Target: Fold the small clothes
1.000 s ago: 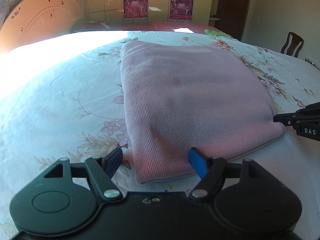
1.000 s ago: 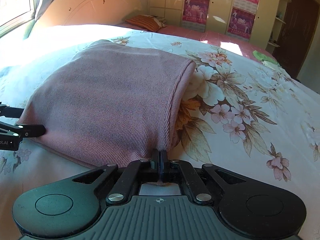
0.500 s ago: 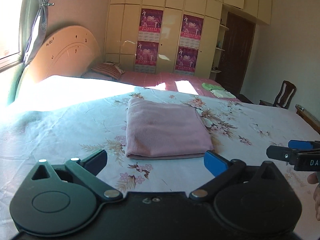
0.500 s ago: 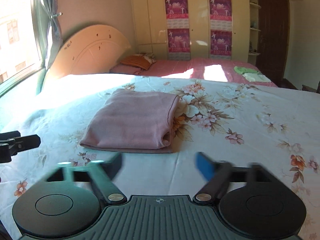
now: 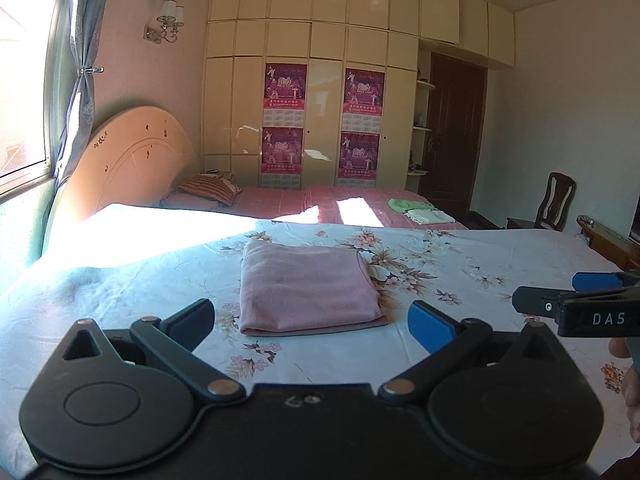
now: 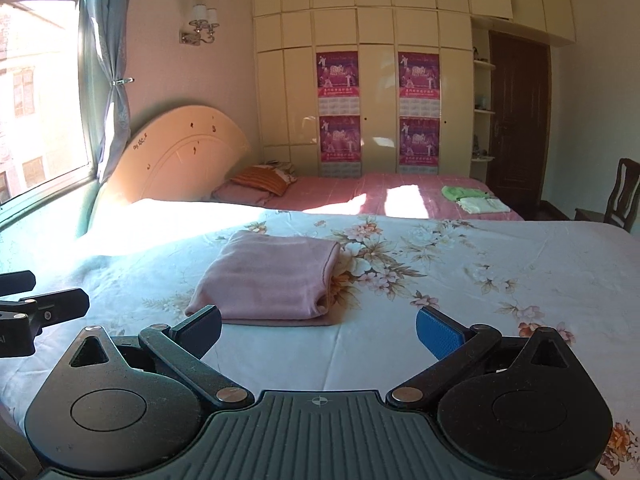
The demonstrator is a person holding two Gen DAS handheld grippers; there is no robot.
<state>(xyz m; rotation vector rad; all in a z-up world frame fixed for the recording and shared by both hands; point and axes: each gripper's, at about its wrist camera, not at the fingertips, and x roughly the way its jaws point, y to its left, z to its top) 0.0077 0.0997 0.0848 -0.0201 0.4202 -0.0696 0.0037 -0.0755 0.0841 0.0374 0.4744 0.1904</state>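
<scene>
A pink knit garment (image 5: 308, 288) lies folded into a neat rectangle on the floral bedsheet (image 5: 460, 264); in the right wrist view the same pink garment (image 6: 268, 280) sits left of centre. My left gripper (image 5: 314, 322) is held back from it and above the bed, open wide, nothing between its fingers. My right gripper (image 6: 320, 326) is likewise open and empty, short of the garment's near edge. Each gripper shows at the edge of the other's view: the right gripper (image 5: 568, 296) at far right, the left gripper (image 6: 44, 292) at far left.
A second bed with a pink cover (image 6: 360, 192) stands behind, with a striped pillow (image 6: 260, 178) and folded green and white cloths (image 6: 476, 198). A curved headboard (image 6: 180, 152), wardrobe with posters (image 5: 320, 128), dark door (image 5: 452, 140) and wooden chair (image 5: 558, 200) line the room.
Both grippers let go of the pink garment, opened wide and drew back and up from it. The garment stays folded on the bed and now looks much smaller in both views.
</scene>
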